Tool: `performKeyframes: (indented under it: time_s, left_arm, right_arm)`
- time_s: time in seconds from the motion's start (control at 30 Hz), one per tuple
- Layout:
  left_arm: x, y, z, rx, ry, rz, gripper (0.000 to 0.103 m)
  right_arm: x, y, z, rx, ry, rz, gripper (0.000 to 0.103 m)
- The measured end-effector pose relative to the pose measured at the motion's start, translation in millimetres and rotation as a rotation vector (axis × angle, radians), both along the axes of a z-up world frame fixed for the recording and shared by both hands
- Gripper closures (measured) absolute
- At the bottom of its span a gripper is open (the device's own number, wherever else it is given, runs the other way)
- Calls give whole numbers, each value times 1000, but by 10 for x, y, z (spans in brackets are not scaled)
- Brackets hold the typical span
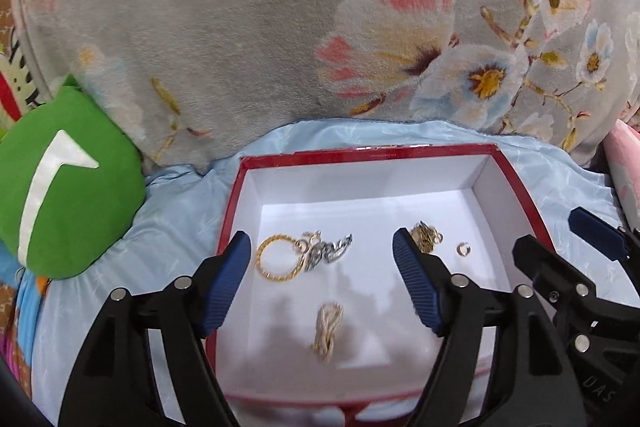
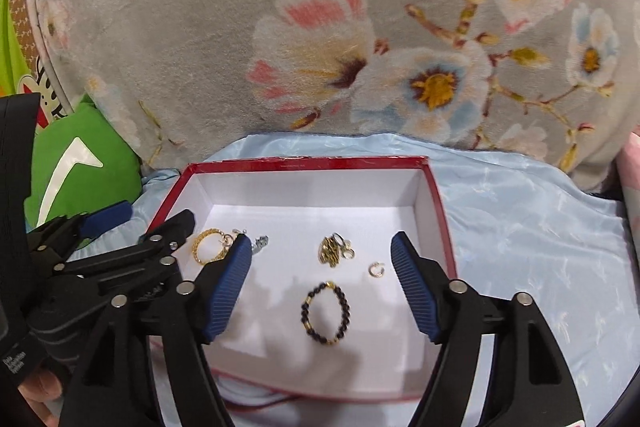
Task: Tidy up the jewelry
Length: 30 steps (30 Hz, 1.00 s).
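Left gripper (image 1: 322,255): jaws wide apart, nothing between the pads; it hangs over the near half of the box (image 1: 400,149).
Right gripper (image 2: 322,255): jaws likewise spread, empty; bead bracelet (image 2: 327,313) lies on the box floor straight below the gap, not touched.
Jewelry, left view: pale chain (image 1: 328,331) just under and ahead of the gap; gold ring (image 1: 276,257) beside the left pad; silver piece (image 1: 328,253) touching the ring's far side.
Jewelry, right view: gold cluster (image 2: 334,251) ahead of the gap; small hoop (image 2: 376,269) close to the right pad.
Box: red rim, white floor, one open compartment, resting on blue cloth (image 2: 520,211).
Risk 1: ring and silver piece look linked or tangled; a lift of one would likely drag the other.
Risk 2: box sits on soft cloth; a downward push on floor or rim could tip it and slide the small pieces.
Risk 3: both grippers crowd one box; the pads could collide or sweep the hoop aside.
Risk 4: hoop and fine chains are thin; wide ribbed pads may close past them.
Hidden: near rim of the box lies behind the gripper frames in both views.
Unclear: makeup of the gold cluster; whether ring and silver piece are joined.
Mismatch: bead bracelet not visible from the left, pale chain not visible from the right.
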State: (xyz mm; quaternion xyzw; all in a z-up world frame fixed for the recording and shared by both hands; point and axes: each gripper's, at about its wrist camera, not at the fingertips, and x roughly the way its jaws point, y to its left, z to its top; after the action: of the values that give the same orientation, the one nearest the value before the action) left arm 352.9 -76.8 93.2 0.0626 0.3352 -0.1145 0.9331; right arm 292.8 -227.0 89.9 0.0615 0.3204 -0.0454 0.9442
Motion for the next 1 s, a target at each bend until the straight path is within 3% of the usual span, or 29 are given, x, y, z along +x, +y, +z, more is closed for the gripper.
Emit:
performKeyframes:
  time_s: [0.1, 0.27, 0.63, 1.0]
  left_arm:
    - [-240, 48, 9, 30, -14, 19, 24]
    - [-595, 156, -61, 28, 7, 33, 23]
    - [-1270, 286, -281, 17, 60, 80, 23]
    - [-1621, 342, -407, 44, 70, 139, 22]
  right_arm:
    - [-254, 35, 1, -20, -8, -17, 25]
    - [-643, 145, -42, -36, -6, -36, 18]
    - [-1322, 284, -238, -23, 37, -65, 17]
    - [-1626, 321, -396, -3, 68, -100, 17]
